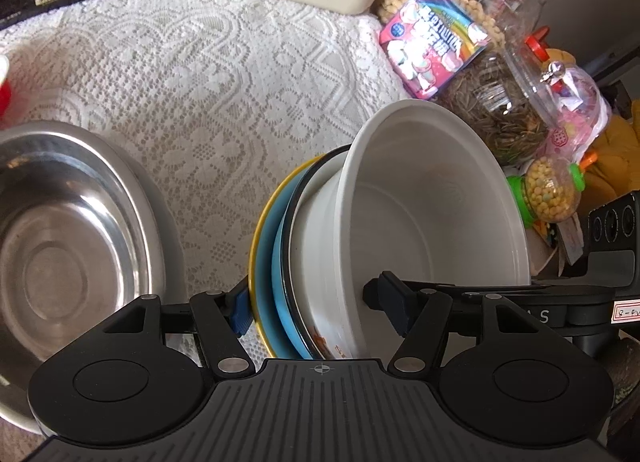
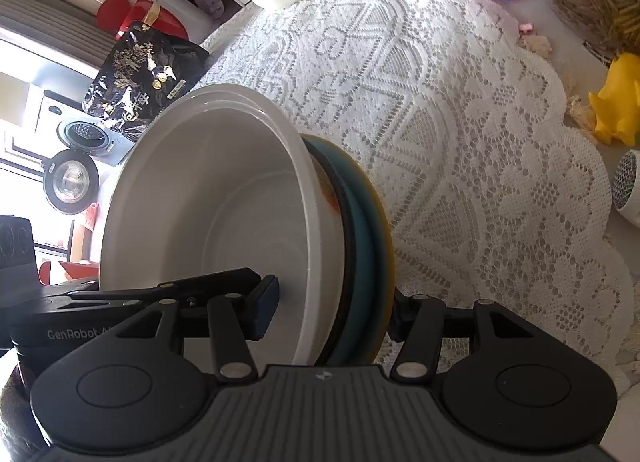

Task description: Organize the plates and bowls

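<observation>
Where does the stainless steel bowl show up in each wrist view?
Left wrist: the steel bowl sits at the left edge on the lace cloth.
Right wrist: not in it.
Shared landmark: the white bowl, tipped on its side in the stack.

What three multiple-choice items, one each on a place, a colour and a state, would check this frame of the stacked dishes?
1. Where does the steel basin sit in the left wrist view?
A. left of the stack
B. inside the white bowl
C. on the snack jars

2. What colour is the outermost plate of the stack?
A. red
B. yellow
C. green

3. How is the white bowl held?
A. flat on the cloth, untouched
B. upside down on the basin
C. tipped on edge, clamped with the plates by both claws

Answers: 1 A, the basin lies at the left edge, apart from the stack. 2 B, a yellow rim edges the blue plate. 3 C, the left claw and the right claw each span bowl and plates.
</observation>
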Demonstrator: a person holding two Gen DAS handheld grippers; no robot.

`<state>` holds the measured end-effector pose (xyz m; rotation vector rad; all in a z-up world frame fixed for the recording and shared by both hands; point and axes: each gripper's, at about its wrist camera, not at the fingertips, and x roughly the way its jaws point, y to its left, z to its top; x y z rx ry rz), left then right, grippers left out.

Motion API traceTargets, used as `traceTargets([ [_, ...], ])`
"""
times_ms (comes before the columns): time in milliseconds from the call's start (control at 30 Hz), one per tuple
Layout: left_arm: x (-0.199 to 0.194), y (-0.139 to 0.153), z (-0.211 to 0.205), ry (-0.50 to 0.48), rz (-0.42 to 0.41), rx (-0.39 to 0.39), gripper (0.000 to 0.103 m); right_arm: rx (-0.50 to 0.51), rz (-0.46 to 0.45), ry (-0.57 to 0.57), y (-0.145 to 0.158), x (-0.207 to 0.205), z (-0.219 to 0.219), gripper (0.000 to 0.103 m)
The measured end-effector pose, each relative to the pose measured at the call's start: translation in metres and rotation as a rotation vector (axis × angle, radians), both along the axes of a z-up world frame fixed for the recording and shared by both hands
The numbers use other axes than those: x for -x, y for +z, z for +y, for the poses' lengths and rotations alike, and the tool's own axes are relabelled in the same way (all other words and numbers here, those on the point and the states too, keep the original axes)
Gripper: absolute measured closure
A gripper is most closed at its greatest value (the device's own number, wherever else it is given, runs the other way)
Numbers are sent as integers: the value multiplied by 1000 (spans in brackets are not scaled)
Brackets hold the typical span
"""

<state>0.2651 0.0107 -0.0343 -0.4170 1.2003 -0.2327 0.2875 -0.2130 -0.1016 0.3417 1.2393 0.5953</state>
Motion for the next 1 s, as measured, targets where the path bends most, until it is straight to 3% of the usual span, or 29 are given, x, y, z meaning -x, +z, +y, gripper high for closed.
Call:
traceTargets([
  [333, 27, 39, 39, 53, -79, 0, 35, 5, -78, 43, 42, 15, 30, 49],
  [633, 81, 66, 118, 170, -126, -28, 35, 2, -144, 167, 77, 39, 117, 49],
  [767, 93, 58, 151, 211, -112, -23, 35, 9, -136, 230, 75, 44, 159, 49],
  [1000, 87, 13, 187, 230, -32, 49, 36, 83, -46, 267, 42, 34, 206, 49],
])
